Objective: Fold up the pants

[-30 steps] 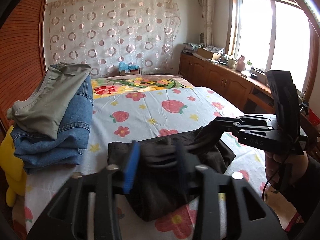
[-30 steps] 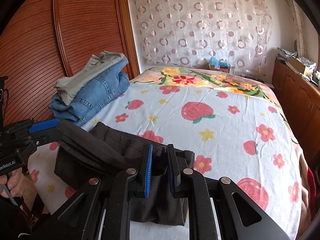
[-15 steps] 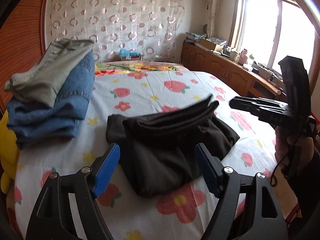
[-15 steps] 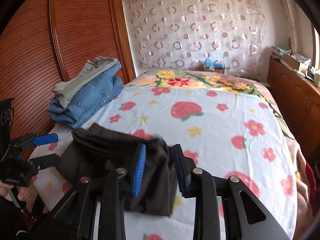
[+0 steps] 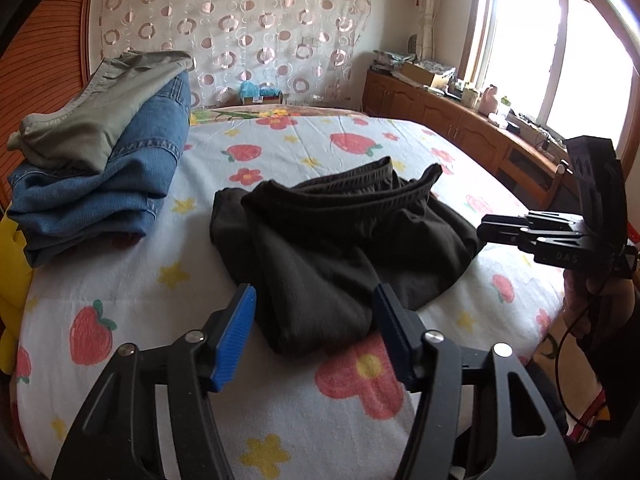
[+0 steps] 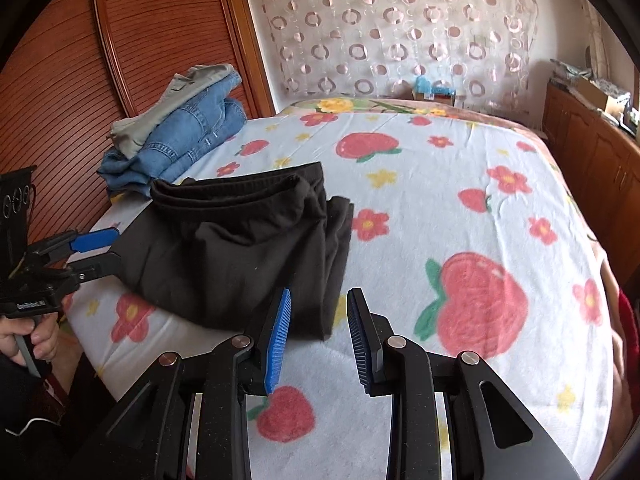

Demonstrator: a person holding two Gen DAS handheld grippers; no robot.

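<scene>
On the bed's near edge: black pants, folded into a bundle, no longer gripped. Left tongs spread wide, empty; right tongs parted, empty. Fold judged done; stacking beside folded jeans is called for next.

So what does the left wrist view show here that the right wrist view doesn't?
Only the left wrist view shows the bright window and the yellow item beside the bed. Only the right wrist view shows the large slatted wooden panel. Both show the folded black pants on the strawberry-print bedsheet, the stacked blue jeans under grey-green trousers, and both open tools, left tool and right tool, off the cloth.
</scene>
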